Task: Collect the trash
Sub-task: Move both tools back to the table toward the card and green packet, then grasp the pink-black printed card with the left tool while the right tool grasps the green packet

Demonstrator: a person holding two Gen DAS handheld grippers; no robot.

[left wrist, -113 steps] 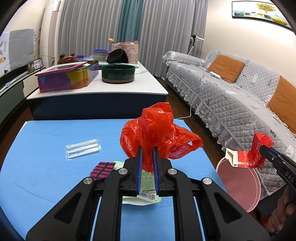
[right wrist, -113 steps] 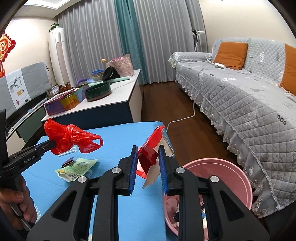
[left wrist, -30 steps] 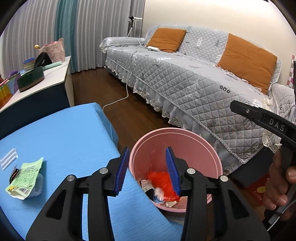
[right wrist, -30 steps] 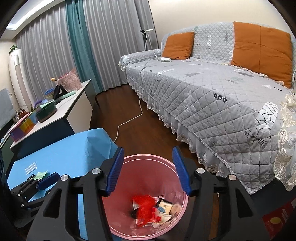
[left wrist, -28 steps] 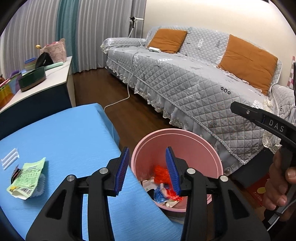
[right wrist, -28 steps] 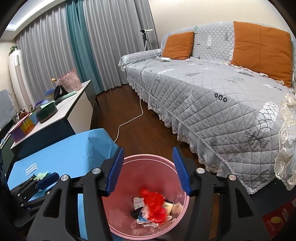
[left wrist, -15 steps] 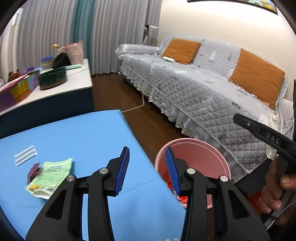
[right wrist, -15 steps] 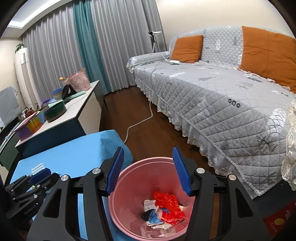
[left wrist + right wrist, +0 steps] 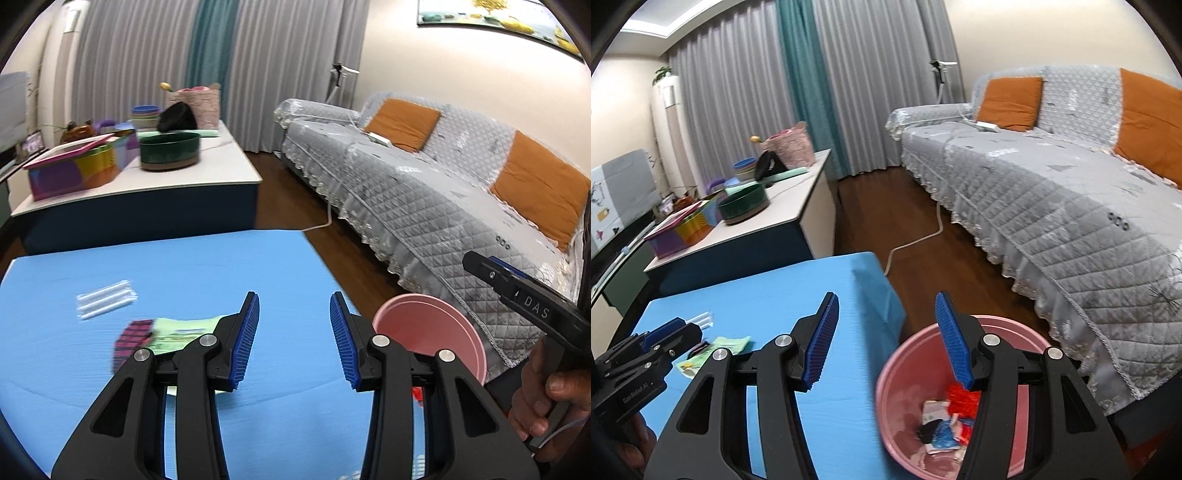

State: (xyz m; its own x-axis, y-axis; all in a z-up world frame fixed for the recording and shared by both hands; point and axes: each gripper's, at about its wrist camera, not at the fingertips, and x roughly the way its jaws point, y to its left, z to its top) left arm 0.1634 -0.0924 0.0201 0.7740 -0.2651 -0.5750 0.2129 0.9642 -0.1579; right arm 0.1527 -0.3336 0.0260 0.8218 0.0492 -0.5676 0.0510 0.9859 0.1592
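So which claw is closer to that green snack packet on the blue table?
Left. The left claw hangs open just beside the green snack packet over the blue table; the right claw is off at the table's edge, by the pink bin.

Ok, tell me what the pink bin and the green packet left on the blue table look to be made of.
Pink bin: likely moulded plastic, smooth with a soft sheen, judging by its thin even wall and rolled rim. Green packet: probably printed plastic film or foil wrapper; it lies flat and thin with printed graphics, though motion blur leaves the finish uncertain.
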